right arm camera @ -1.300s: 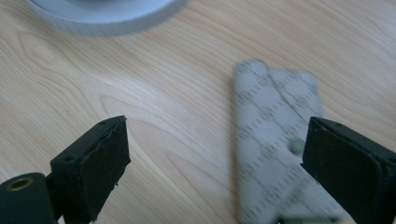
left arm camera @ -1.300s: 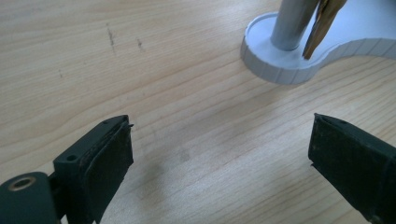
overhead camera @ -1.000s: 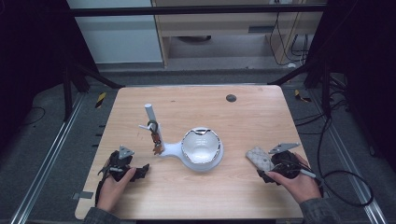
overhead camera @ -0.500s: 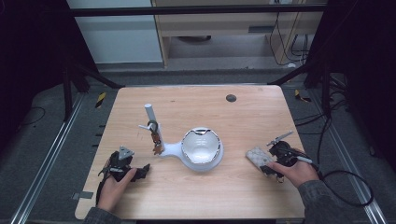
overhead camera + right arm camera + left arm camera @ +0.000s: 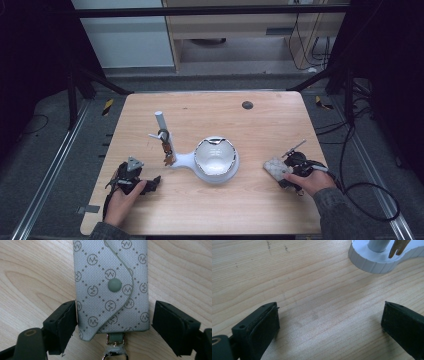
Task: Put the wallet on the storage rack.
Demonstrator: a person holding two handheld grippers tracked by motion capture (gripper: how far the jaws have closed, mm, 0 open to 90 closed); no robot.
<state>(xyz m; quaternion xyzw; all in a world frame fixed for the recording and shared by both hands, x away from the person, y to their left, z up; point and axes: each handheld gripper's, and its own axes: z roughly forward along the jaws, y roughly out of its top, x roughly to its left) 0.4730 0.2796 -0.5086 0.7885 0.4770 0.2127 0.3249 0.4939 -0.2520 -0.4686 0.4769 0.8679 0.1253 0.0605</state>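
Observation:
A grey monogrammed key pouch (image 5: 110,277) with a snap button and a metal clasp lies flat on the wooden table (image 5: 260,130), to the right of the stand. My right gripper (image 5: 113,320) straddles its near end. Its jaws have just been closing: the left pad touches the pouch's edge and the right pad stands a sliver off it. From above, the pouch (image 5: 274,167) lies just left of the right gripper (image 5: 281,172). My left gripper (image 5: 152,184) rests at the front left, its jaws open after just widening, with bare wood between them (image 5: 329,320).
A white stand (image 5: 216,157) with a round dish sits mid-table; its grey post (image 5: 161,125) carries hanging keys (image 5: 167,150). The stand's base (image 5: 372,263) lies ahead of the left gripper. A small dark disc (image 5: 247,105) lies near the far edge. A cable (image 5: 370,200) trails off the right side.
The right hand has slid left toward the pouch, and its jaws now sit astride the pouch's near end and stand closer together. The left hand has stayed put.

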